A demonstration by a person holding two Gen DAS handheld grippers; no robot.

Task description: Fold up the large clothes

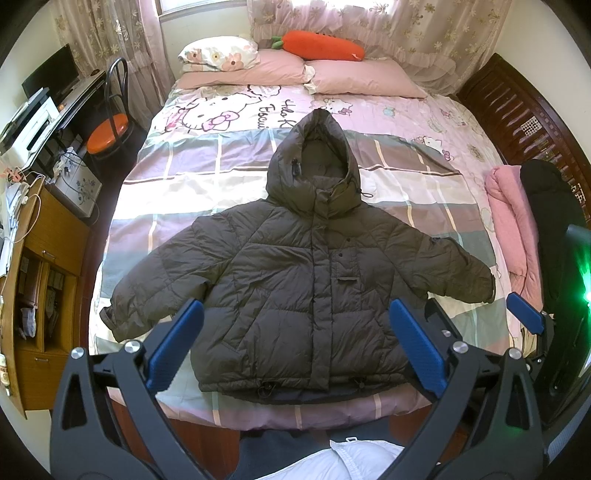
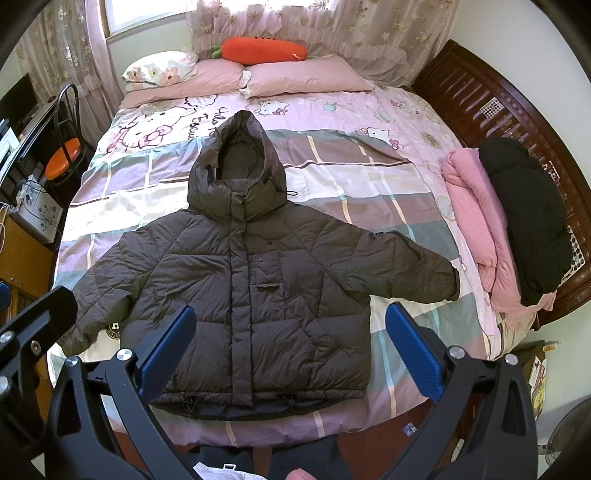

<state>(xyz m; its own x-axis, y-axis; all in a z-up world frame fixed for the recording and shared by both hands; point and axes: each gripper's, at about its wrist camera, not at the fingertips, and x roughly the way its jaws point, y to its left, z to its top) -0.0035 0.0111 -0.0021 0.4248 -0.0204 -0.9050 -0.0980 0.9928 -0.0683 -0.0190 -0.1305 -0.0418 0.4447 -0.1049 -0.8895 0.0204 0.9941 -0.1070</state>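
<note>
Left gripper (image 1: 291, 345): jaws apart, above jacket hem
Puffer jacket (image 1: 295, 280): spread front-up on the bed (image 1: 424, 184), sleeves out; likely light, soft, slippery; grip cuffs
Right gripper (image 2: 291, 349): jaws apart, above jacket hem

A bed (image 1: 424, 122) with a pink Hello Kitty cover fills the room; pink pillows (image 1: 362, 79) and a floral pillow (image 1: 218, 51) lie along its head edge, a plush carrot (image 1: 321, 46) on top of them. Behind, daylight comes through a window (image 2: 144, 16) hung with flowered lace curtains (image 1: 436, 33). A dark carved wooden board (image 2: 491, 107) lines the right edge. Left stand an orange-seated chair (image 1: 109, 129), a desk with a monitor (image 1: 53, 75) and a wooden cabinet (image 1: 48, 266).
</note>
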